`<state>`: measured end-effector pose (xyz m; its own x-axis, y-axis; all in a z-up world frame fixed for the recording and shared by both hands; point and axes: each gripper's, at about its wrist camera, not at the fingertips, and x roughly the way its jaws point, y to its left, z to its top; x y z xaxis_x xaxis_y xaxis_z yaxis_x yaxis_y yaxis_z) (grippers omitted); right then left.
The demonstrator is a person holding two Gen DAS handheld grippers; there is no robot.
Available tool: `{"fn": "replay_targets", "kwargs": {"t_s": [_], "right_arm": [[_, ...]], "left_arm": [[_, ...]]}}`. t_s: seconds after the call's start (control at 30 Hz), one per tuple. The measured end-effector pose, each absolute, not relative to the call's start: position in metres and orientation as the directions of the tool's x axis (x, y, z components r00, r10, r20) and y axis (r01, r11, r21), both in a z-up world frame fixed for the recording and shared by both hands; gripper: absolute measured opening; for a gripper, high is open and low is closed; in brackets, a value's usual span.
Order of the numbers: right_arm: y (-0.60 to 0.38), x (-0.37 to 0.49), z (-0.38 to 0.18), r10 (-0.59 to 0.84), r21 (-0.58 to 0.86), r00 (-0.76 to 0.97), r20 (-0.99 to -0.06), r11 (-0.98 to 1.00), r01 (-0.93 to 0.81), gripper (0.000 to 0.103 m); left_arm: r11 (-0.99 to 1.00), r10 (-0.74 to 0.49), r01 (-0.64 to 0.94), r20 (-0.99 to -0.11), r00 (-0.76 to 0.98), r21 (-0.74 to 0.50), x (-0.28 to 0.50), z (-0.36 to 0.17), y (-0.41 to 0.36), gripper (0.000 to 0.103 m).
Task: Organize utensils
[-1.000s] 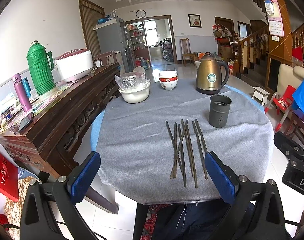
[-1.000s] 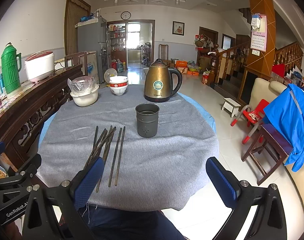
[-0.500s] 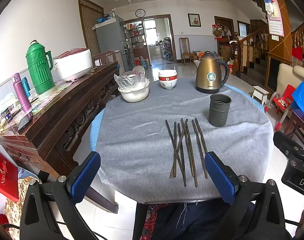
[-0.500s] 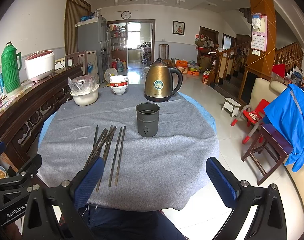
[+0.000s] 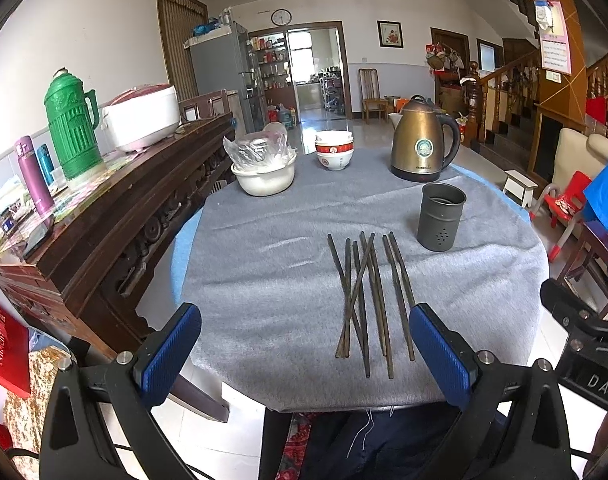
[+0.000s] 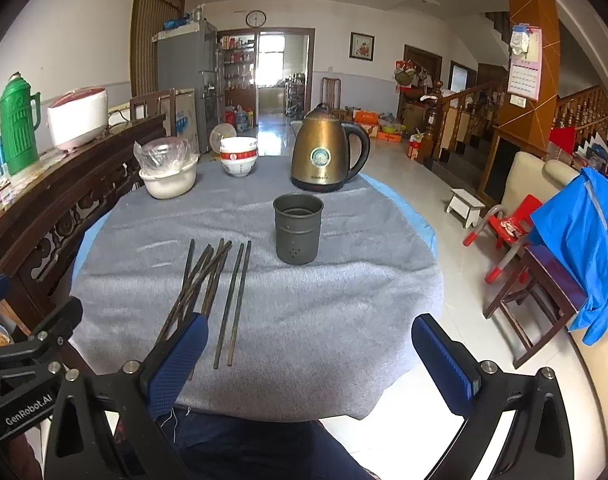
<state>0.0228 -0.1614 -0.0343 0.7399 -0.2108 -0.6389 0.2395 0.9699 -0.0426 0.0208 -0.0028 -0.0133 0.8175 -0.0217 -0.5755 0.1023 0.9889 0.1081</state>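
Both tongs released, left gripper (image 5: 304,354) and right gripper (image 6: 309,354) hovering lower frame; chopsticks (image 5: 367,296) lying center, metal holder (image 5: 441,216) standing upper right.

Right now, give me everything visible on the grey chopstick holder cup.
The chopstick holder cup is a dull dark grey cylinder that looks like metal, with a thin rolled rim and a cluster of small drain holes low on its side wall. It stands upright and open-topped on the grey tablecloth, in front of the gold kettle and apart from it. Nothing sticks out of it. The chopsticks lie flat on the cloth to its left, not touching it. Neither pair of tongs is near it.
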Motion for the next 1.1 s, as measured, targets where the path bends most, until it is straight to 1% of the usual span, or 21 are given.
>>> {"fn": "replay_targets", "kwargs": {"t_s": [0.1, 0.2, 0.23, 0.3, 0.43, 0.5, 0.57, 0.6, 0.67, 0.7, 0.77, 0.8, 0.83, 0.87, 0.93, 1.0, 1.03, 1.1], "right_arm": [[-0.162, 0.034, -0.04, -0.209, -0.048, 0.729, -0.651, 0.971, 0.236, 0.103], [-0.167, 0.05, -0.047, -0.161, -0.01, 0.722, -0.673, 0.978, 0.209, 0.103], [-0.17, 0.055, -0.05, -0.138, 0.011, 0.72, -0.681, 0.98, 0.199, 0.103], [-0.177, 0.071, -0.058, -0.061, 0.083, 0.71, -0.702, 0.983, 0.166, 0.103], [-0.187, 0.109, -0.077, 0.11, 0.241, 0.675, -0.729, 0.965, 0.103, 0.103], [-0.192, 0.132, -0.089, 0.176, 0.314, 0.655, -0.735, 0.944, 0.098, 0.1], [-0.194, 0.16, -0.107, 0.221, 0.362, 0.617, -0.755, 0.926, 0.111, 0.085], [-0.193, 0.169, -0.111, 0.232, 0.371, 0.605, -0.762, 0.922, 0.112, 0.08], [-0.19, 0.193, -0.127, 0.225, 0.355, 0.573, -0.788, 0.926, 0.125, 0.06], [-0.189, 0.202, -0.134, 0.222, 0.349, 0.558, -0.799, 0.928, 0.13, 0.057], [-0.188, 0.22, -0.148, 0.231, 0.355, 0.537, -0.811, 0.925, 0.139, 0.041], [-0.189, 0.226, -0.153, 0.229, 0.353, 0.529, -0.817, 0.924, 0.145, 0.04], [-0.189, 0.233, -0.158, 0.226, 0.351, 0.524, -0.821, 0.924, 0.152, 0.04], [-0.189, 0.24, -0.163, 0.225, 0.352, 0.521, -0.823, 0.923, 0.157, 0.039], [-0.19, 0.249, -0.167, 0.222, 0.352, 0.517, -0.827, 0.921, 0.168, 0.038], [-0.19, 0.257, -0.17, 0.223, 0.352, 0.517, -0.826, 0.921, 0.165, 0.036], [-0.189, 0.26, -0.17, 0.221, 0.347, 0.518, -0.826, 0.924, 0.16, 0.034], [-0.187, 0.27, -0.172, 0.205, 0.327, 0.517, -0.831, 0.932, 0.156, 0.033]], "left_arm": [[0.99, -0.021, 0.099, -0.6, 0.8, 0.097, 0.031, -0.018, -0.002, 0.103], [0.992, -0.012, 0.09, -0.632, 0.775, 0.092, 0.047, -0.027, 0.003, 0.103], [0.993, -0.012, 0.086, -0.657, 0.754, 0.081, 0.058, -0.032, 0.007, 0.103], [0.993, -0.007, 0.081, -0.667, 0.745, 0.08, 0.07, -0.039, 0.011, 0.103], [0.995, 0.0, 0.072, -0.743, 0.669, 0.065, 0.108, -0.062, 0.021, 0.103], [0.995, -0.005, 0.081, -0.777, 0.63, 0.06, 0.123, -0.071, 0.022, 0.103], [0.995, -0.009, 0.089, -0.814, 0.581, 0.052, 0.141, -0.082, 0.024, 0.103], [0.995, -0.022, 0.092, -0.829, 0.558, 0.035, 0.151, -0.086, 0.024, 0.103], [0.994, -0.059, 0.108, -0.847, 0.528, -0.001, 0.166, -0.09, 0.024, 0.101], [0.993, -0.074, 0.115, -0.852, 0.519, -0.016, 0.173, -0.092, 0.023, 0.099], [0.988, -0.121, 0.145, -0.869, 0.48, -0.057, 0.191, -0.097, 0.017, 0.091], [0.986, -0.132, 0.156, -0.874, 0.468, -0.066, 0.195, -0.098, 0.016, 0.083], [0.981, -0.15, 0.178, -0.881, 0.45, -0.076, 0.204, -0.101, 0.011, 0.077], [0.979, -0.156, 0.188, -0.882, 0.444, -0.078, 0.208, -0.103, 0.008, 0.074], [0.971, -0.179, 0.223, -0.889, 0.422, -0.09, 0.221, -0.108, 0.0, 0.055], [0.958, -0.212, 0.266, -0.895, 0.391, -0.111, 0.232, -0.114, -0.007, 0.051], [0.949, -0.235, 0.288, -0.897, 0.374, -0.129, 0.239, -0.117, -0.01, 0.049], [0.94, -0.262, 0.306, -0.897, 0.357, -0.153, 0.247, -0.121, -0.013, 0.047]]}}
